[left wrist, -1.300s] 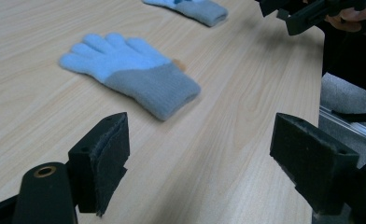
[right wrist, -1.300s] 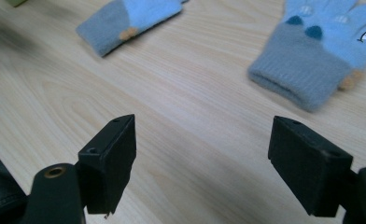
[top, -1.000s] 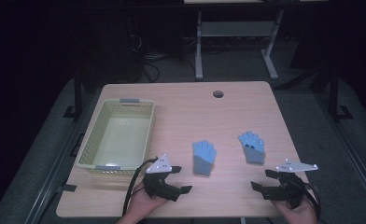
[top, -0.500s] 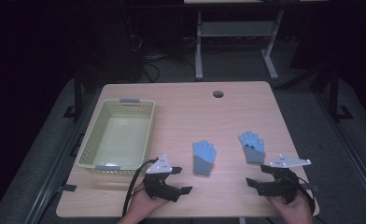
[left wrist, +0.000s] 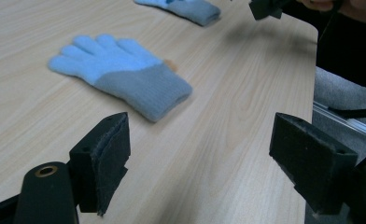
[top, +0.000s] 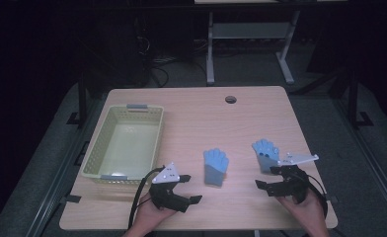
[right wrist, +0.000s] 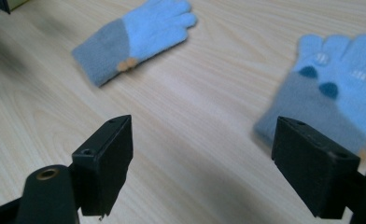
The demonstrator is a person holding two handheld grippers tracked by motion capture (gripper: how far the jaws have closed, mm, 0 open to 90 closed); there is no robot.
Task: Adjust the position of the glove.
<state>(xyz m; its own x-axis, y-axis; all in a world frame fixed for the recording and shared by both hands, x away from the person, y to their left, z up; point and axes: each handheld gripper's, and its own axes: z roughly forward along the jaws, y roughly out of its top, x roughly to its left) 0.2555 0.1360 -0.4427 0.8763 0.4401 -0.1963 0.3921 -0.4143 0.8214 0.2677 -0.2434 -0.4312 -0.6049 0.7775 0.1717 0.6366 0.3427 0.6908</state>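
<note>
Wooden table (top: 191, 106) | basket (top: 95, 160) empty far left | two gloves (top: 215, 166) (top: 265, 152) loose | left gripper (top: 185, 190), right gripper (top: 268, 180) gaping, holding nothing | nothing moved yet

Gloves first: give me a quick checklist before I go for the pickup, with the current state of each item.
1. Left gripper jaws open: ok, a wide gap in the left gripper view.
2. Right gripper jaws open: ok, the same in the right gripper view.
3. Middle glove free to grasp: ok, flat on the table, nothing on it.
4. Right glove free to grasp: ok, flat beside the right gripper, apart from the other glove.
5. Basket ready to receive: ok, looks empty.
6. Either gripper touching a glove: not ok, both are short of them.
</note>
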